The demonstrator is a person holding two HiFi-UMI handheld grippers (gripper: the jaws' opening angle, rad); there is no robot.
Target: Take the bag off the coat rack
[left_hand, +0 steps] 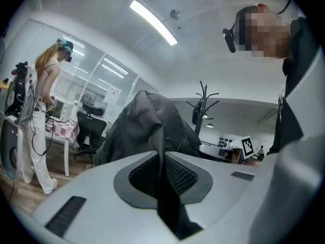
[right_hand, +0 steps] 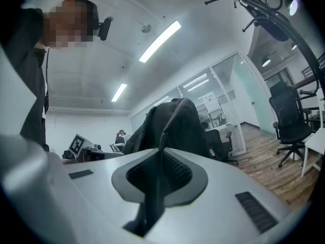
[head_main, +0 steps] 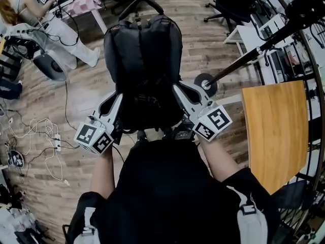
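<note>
Head view: we hold the black backpack (head_main: pixel 143 55) out in front, near us, left of and apart from the coat rack (head_main: pixel 254 55); left gripper (head_main: pixel 118 101) clamps its left strap (left_hand: pixel 163 184), right gripper (head_main: pixel 179 91) its right strap (right_hand: pixel 152 189).

Black top (head_main: pixel 167 197), pale shoulder straps (head_main: pixel 249 208)
</note>
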